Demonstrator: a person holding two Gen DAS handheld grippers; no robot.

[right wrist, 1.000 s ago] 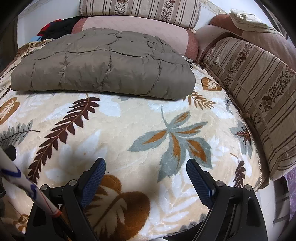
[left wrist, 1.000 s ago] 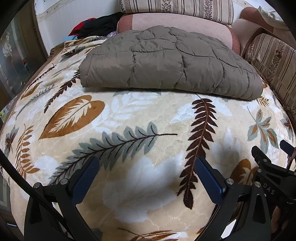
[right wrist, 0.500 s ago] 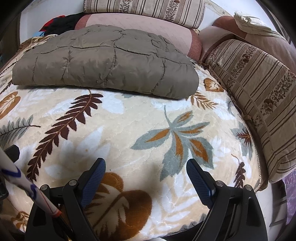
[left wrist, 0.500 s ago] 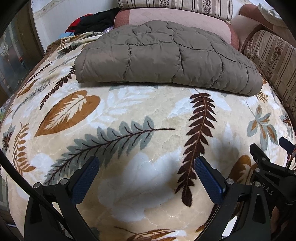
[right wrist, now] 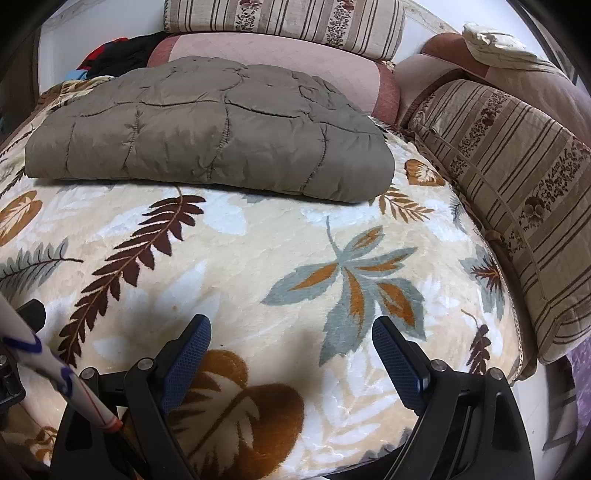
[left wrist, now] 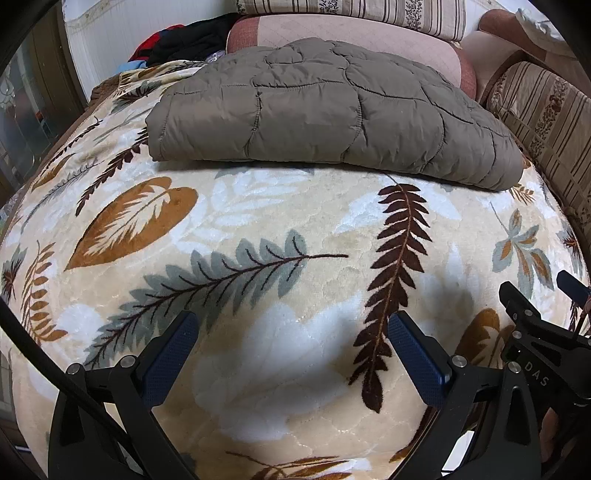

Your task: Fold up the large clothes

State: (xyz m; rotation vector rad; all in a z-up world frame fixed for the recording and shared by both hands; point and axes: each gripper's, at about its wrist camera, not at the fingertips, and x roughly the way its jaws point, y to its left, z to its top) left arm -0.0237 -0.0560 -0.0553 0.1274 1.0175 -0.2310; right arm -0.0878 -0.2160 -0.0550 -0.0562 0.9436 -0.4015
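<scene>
Left tongs (left wrist: 291, 354) spread wide, nothing between the blue pads, hovering over the near part of the leaf-print blanket (left wrist: 258, 229); right tongs (right wrist: 291, 358) likewise wide apart and holding nothing, over the same blanket (right wrist: 280, 236). Folded brown quilted jacket (left wrist: 332, 110) (right wrist: 207, 125) lies flat on the blanket's far side, well apart from both tongs. Beyond it: pink cushion (left wrist: 354, 33), striped pillows (right wrist: 517, 184) at right.
</scene>
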